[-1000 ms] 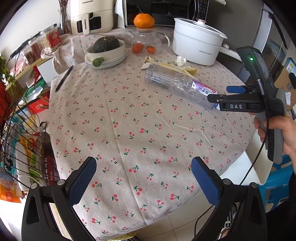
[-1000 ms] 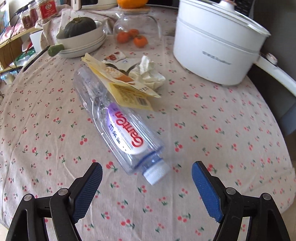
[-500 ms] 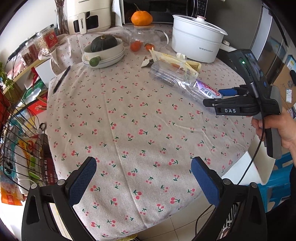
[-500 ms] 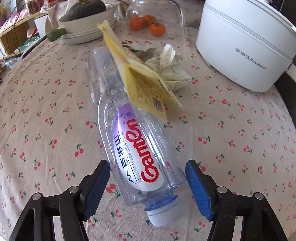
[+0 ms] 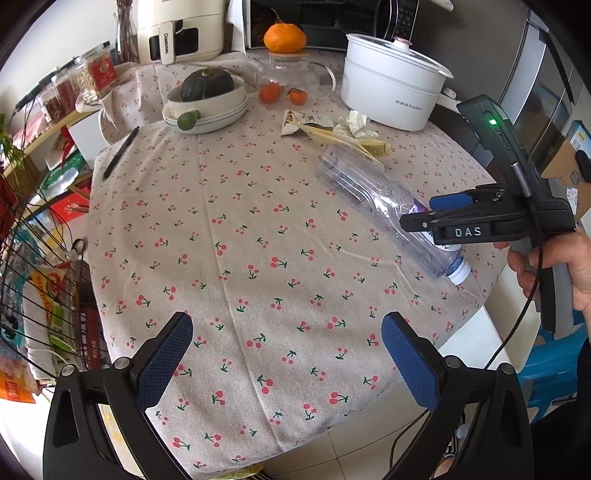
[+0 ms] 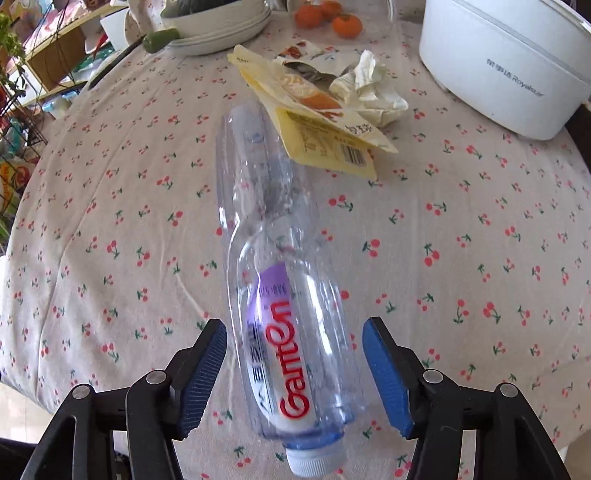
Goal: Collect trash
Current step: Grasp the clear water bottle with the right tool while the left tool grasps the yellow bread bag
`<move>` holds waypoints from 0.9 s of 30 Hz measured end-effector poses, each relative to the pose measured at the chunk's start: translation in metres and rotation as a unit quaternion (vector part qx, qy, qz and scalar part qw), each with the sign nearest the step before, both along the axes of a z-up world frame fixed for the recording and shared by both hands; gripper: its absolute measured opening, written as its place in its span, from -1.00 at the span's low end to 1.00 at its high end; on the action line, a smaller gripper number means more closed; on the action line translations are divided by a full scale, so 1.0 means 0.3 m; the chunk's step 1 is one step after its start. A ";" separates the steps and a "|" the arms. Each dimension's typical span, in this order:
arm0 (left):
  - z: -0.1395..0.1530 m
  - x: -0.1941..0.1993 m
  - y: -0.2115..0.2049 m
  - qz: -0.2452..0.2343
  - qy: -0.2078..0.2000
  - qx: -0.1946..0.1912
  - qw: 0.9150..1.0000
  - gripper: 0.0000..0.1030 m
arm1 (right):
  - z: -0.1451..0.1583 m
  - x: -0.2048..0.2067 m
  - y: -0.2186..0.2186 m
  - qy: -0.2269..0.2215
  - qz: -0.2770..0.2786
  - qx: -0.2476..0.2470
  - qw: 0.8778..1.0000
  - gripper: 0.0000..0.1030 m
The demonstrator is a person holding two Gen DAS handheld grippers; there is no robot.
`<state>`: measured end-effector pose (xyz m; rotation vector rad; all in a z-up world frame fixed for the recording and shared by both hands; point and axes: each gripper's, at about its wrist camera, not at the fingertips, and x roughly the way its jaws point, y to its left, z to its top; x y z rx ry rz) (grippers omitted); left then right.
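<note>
The bottle (image 6: 284, 332) looks empty, light, thin-walled and slippery — best pinched at its labelled shoulder; the right hand-held gripper (image 6: 295, 369) straddles it there, pads apart, untouching.

Right wrist view. An empty clear plastic bottle (image 6: 284, 332) with a purple-and-white label lies on its side on the cherry-print tablecloth (image 6: 461, 240), white cap nearest the camera. The right gripper (image 6: 295, 373) straddles its labelled lower body; a blue pad stands on either side, each with a narrow gap to the plastic. Beyond the bottle's far end lies a yellow snack wrapper (image 6: 321, 133), one corner overlapping the bottle, with crumpled white paper (image 6: 369, 88) just beside it. A white electric pot (image 6: 509, 62) stands at upper right; stacked plates (image 6: 221, 26) at upper left.
</note>
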<state>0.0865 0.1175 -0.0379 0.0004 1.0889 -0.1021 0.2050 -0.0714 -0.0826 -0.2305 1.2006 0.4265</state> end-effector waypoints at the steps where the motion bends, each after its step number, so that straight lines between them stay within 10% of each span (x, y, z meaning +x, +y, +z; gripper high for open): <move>1: 0.001 0.001 0.009 0.003 0.000 -0.001 1.000 1.00 | -0.010 0.020 0.017 0.004 -0.003 -0.001 1.000 0.28; 16: 0.014 0.002 0.059 0.033 0.004 -0.030 0.999 1.00 | -0.039 -0.120 0.027 0.017 0.017 -0.003 1.000 0.19; 27: -0.068 0.153 -0.189 -0.040 -0.050 0.012 0.998 0.78 | 0.117 -0.222 -0.384 -0.019 -0.142 0.095 0.985 0.19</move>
